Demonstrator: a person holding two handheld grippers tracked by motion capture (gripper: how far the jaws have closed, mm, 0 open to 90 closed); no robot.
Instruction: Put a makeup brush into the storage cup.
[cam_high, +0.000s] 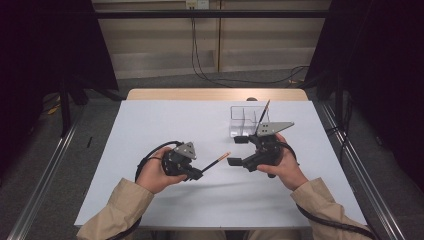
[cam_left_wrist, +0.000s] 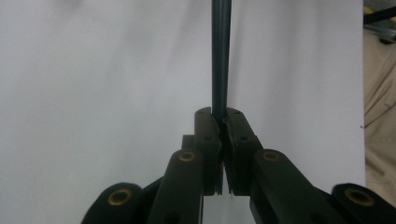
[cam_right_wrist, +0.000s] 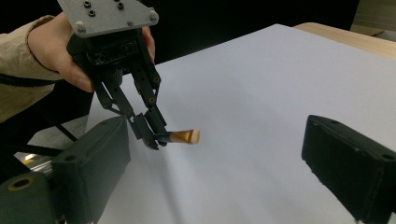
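On the left half of the white table (cam_high: 150, 130) we see the left gripper (cam_high: 199, 174), held in the person's left hand (cam_high: 155, 175) a little above the near part of the sheet. Its jaws are pressed together on the dark shaft of a thin brush (cam_high: 216, 162). In the left gripper view the shaft (cam_left_wrist: 220, 56) runs straight out from between the two black pads and away over the white surface. From the high view, the brush points to the right and slightly toward the far side, its orange-tan end free in the air between the two grippers. The right gripper view shows the same grip from the other side: the left gripper (cam_right_wrist: 152, 133) pinches the dark part and the tan tip (cam_right_wrist: 187, 136) sticks out past the jaws.

Moving right, we find the right gripper (cam_high: 237, 150) in the person's right hand (cam_high: 285, 165), near the middle of the table and just beside the brush tip without touching it. Its jaws stand wide apart with nothing between them; in its own view the two black pads sit at the lower left and right corners, with bare white table in the gap.

Farther off on the right, behind that gripper, a clear plastic organizer (cam_high: 242, 120) stands on the table with a second dark brush (cam_high: 263, 112) leaning in it. Beige sleeves (cam_high: 115, 210) cover both forearms.
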